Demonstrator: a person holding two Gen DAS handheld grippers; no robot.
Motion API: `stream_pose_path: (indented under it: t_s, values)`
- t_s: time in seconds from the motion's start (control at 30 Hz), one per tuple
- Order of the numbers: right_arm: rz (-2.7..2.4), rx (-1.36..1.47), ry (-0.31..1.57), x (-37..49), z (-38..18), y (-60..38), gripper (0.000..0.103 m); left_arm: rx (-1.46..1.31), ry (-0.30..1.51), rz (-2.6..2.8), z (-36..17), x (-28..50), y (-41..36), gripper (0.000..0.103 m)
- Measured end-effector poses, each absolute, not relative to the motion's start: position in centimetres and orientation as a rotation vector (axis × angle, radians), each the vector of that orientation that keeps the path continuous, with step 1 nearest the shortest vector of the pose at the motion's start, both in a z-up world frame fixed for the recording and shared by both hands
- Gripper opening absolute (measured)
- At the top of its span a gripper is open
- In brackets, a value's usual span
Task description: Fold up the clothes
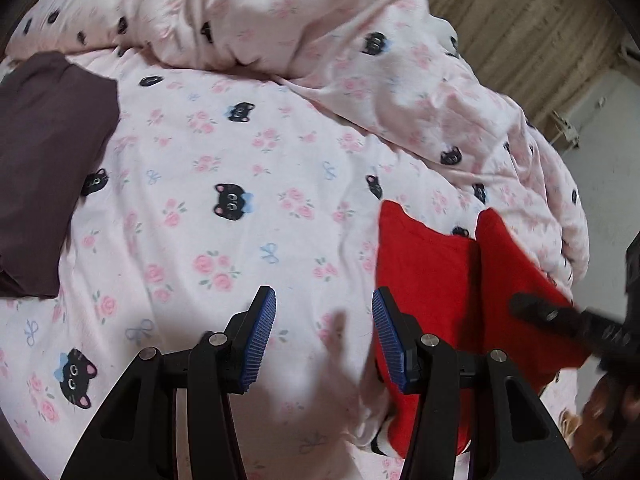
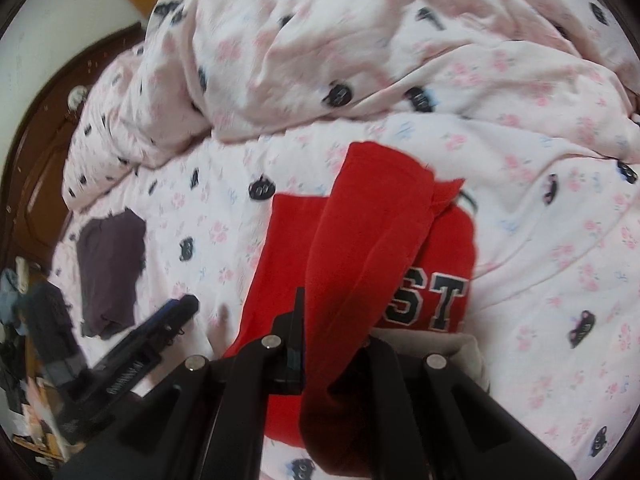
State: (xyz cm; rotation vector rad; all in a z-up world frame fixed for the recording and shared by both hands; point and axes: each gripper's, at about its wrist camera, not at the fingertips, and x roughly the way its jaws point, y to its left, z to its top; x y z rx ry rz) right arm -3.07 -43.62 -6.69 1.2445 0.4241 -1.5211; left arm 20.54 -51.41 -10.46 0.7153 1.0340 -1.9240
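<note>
A red shirt (image 2: 360, 240) of soft, matte knit lies on a bed sheet (image 1: 224, 152), a smooth pale pink cotton printed with small roses, blue bows and black cat faces. In the right wrist view, part of the shirt lies flat on the sheet, showing blocky dark letters edged in white near its lower edge. A thick fold of the same red cloth rises from it as a long rounded roll and runs down into the right gripper (image 2: 332, 344). That gripper's black fingers are pressed onto the roll from both sides, and the cloth bulges out below them.

The left gripper (image 1: 324, 328) hovers over bare sheet just to the left of the shirt. Its jaws stand wide apart with nothing between them. Its pads (image 1: 262, 340) are blue and finely ribbed, set in angular black plastic arms with round silver rivets. From this view the red shirt (image 1: 432, 272) shows as two pointed flaps with a dark crease between them, and the right gripper's black, blurred tip (image 1: 536, 310) lies across its right edge.

A folded dark purple garment (image 1: 48, 152) sits as a flat, soft-cornered rectangle at the left side of the bed, well apart from the shirt. A rumpled quilt (image 2: 380, 48) in the same cat-and-rose print is heaped in deep folds along the far side of the bed. Beyond it is a wooden floor (image 1: 520, 20) with visible plank grain.
</note>
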Motion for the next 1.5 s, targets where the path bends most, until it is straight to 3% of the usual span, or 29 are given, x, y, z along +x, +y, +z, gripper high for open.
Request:
stream_pose_path:
  t_s: [0.37,0.47,0.53,0.6,0.67,0.93,1.03,1.23,1.37,1.5]
  values:
    - [-1.557,1.216,0.562,0.6,-9.4,-45.4,0.006,0.668,1.079,-1.908,-9.8,22.2,-52.6,0.045]
    - [-1.557,1.213,0.644,1.5,-10.2,-46.2,0.011,0.665,1.091,-1.903,-9.8,22.5,-52.8,0.045]
    - [-1.539,1.188,0.739,2.8,-10.7,-46.9,0.021,0.661,1.096,-1.897,-9.7,22.8,-52.9,0.045]
    - [-1.516,1.146,0.827,4.2,-10.6,-47.4,0.048,0.653,1.095,-1.883,-9.6,23.1,-53.0,0.045]
    - [-1.498,1.103,0.889,5.4,-10.2,-47.7,0.057,0.643,1.09,-1.856,-9.6,23.7,-53.3,0.045]
    - [-1.395,0.997,1.037,8.8,-8.4,-48.5,0.057,0.623,1.093,-1.777,-9.8,25.9,-54.2,0.045]
    - [-1.387,0.988,1.009,8.8,-7.2,-48.0,0.057,0.628,1.097,-1.781,-10.0,26.1,-54.2,0.045]
    - [-1.366,0.93,0.76,5.9,-2.2,-44.4,0.057,0.635,1.083,-1.831,-9.6,25.9,-53.8,0.045]
    - [-1.427,0.775,0.781,3.8,-0.4,-40.4,0.058,0.667,1.07,-1.886,-9.4,24.5,-53.1,0.045]
    - [-1.416,0.776,0.811,2.0,-1.8,-37.8,0.067,0.7,1.054,-1.942,-9.3,23.1,-52.5,0.045]
